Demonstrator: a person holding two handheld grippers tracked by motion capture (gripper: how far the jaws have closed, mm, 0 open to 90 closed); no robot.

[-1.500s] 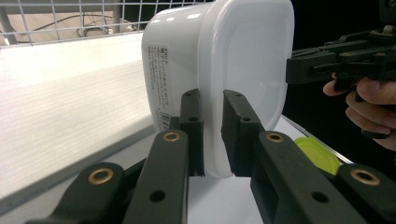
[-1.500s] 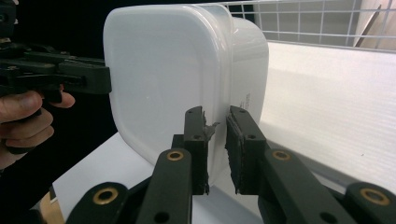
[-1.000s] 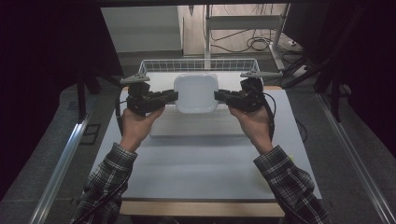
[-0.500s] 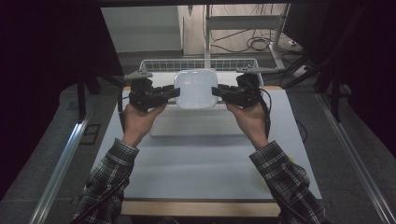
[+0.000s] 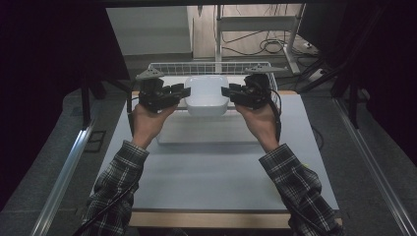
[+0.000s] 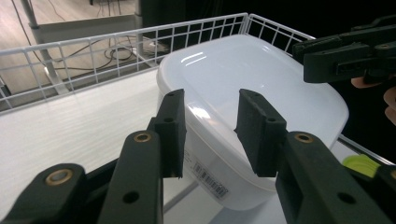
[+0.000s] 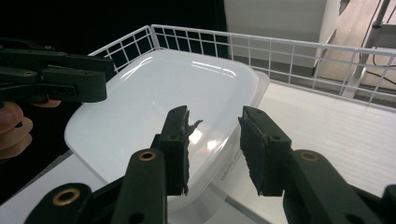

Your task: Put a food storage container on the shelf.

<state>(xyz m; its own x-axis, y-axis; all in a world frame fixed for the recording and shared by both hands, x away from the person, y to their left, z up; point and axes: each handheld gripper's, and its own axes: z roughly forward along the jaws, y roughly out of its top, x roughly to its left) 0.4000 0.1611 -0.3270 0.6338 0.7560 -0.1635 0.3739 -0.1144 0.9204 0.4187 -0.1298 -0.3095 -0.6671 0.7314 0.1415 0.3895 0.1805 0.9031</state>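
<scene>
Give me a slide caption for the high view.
Both tongs open beside a white lidded container at a wire basket.

A white lidded container [image 5: 207, 93] is sitting at the far edge of the tabletop [image 5: 216, 167], half inside a white wire basket [image 5: 206, 67] whose mesh walls are closing off the way behind it and to both sides. The left hand-held gripper [image 5: 183, 92] is crowding the container's left edge and the right hand-held gripper [image 5: 225, 92] its right edge, so both flanks are blocked; their jaws have just been opening, with gaps showing at the rim. Above the lid the air is lying open. A low white slab [image 5: 206, 132] is lying just in front of the container. Nearer the person, the tabletop is lying bare, leaving wide room between the forearms.
</scene>
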